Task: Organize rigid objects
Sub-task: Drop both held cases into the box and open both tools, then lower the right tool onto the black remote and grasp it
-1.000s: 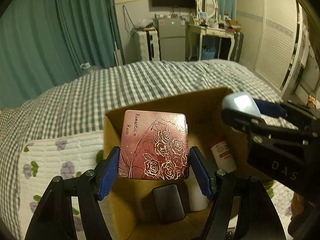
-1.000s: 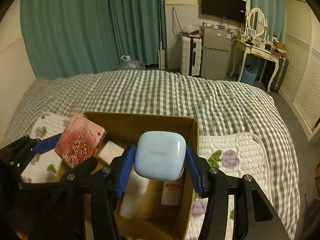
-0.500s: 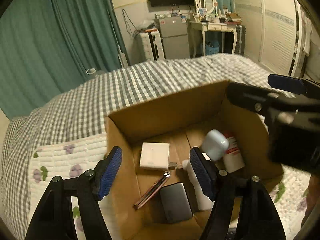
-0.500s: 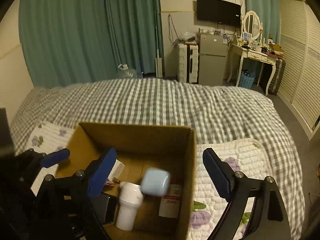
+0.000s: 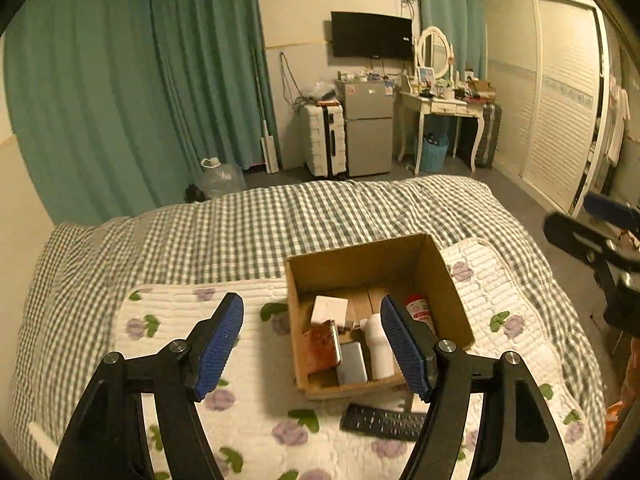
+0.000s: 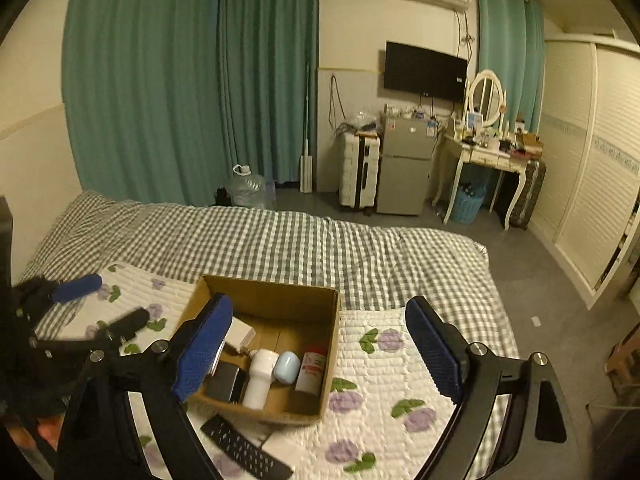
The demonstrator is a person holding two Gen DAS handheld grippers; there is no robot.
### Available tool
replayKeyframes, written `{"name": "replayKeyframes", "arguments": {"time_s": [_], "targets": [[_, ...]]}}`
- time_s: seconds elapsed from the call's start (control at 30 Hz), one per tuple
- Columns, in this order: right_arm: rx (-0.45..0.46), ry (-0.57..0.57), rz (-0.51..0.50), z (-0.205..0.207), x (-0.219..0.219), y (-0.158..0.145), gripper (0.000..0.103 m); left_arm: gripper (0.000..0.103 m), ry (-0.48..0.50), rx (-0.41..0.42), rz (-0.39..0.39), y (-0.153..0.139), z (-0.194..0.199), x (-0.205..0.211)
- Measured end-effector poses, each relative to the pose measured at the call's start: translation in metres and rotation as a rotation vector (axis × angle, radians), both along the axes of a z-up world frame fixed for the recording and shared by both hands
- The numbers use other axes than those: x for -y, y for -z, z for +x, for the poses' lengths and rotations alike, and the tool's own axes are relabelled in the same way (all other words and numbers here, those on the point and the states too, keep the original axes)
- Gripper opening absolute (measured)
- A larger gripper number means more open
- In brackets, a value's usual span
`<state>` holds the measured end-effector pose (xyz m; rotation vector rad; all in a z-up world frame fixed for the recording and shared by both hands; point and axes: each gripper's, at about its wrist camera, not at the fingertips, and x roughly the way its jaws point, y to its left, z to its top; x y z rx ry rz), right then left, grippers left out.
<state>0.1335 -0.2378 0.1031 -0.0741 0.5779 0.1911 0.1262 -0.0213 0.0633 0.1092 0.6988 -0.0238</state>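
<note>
An open cardboard box [image 5: 376, 264] stands on the quilted flower mat [image 5: 180, 312]. Inside lie a pink rose-patterned case [image 5: 322, 346], a white adapter [image 5: 329, 309], a grey power bank [image 5: 352, 368], a white bottle [image 5: 378, 350] and a red-and-white tube [image 5: 418, 310]. The right wrist view shows a pale blue earbud case [image 6: 289, 366] in the box [image 6: 272, 300] next to the bottle [image 6: 260, 376]. My left gripper [image 5: 310, 302] is open and empty, above the box's near side. My right gripper [image 6: 320, 304] stands wide open and empty, higher over the box.
A black remote [image 5: 382, 422] lies on the mat just in front of the box, with a white card [image 6: 280, 446] beside it. The checked bedcover [image 5: 280, 220] stretches beyond. Past the bed stand a suitcase [image 5: 324, 140], a small fridge [image 5: 368, 128] and a dressing table [image 5: 440, 104].
Both grippers opened and let go: the rose case and the blue earbud case dropped into the box. Both grippers then rose and drew back from it.
</note>
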Motion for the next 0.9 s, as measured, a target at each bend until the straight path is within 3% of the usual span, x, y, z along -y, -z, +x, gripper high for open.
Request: {"name": "replayKeyframes", "arguments": {"time_s": [0.3, 0.47, 0.63, 0.9], "targets": [[0.004, -0.058, -0.036, -0.063, -0.013, -0.015, 0.089, 0.074, -0.024, 0.006, -0.012, -0.020, -0.054, -0.026], [-0.017, -0.108, -0.054, -0.084, -0.028, 0.003, 0.089, 0.074, -0.050, -0.025, -0.027, -0.002, -0.076, -0.044], [-0.059, -0.157, -0.105, -0.092, -0.054, 0.048, 0.089, 0.074, -0.121, -0.072, -0.031, 0.042, -0.086, -0.059], [-0.232, -0.201, -0.183, -0.068, -0.089, 0.157, 0.089, 0.074, -0.182, -0.179, -0.053, 0.119, -0.077, -0.077]]}}
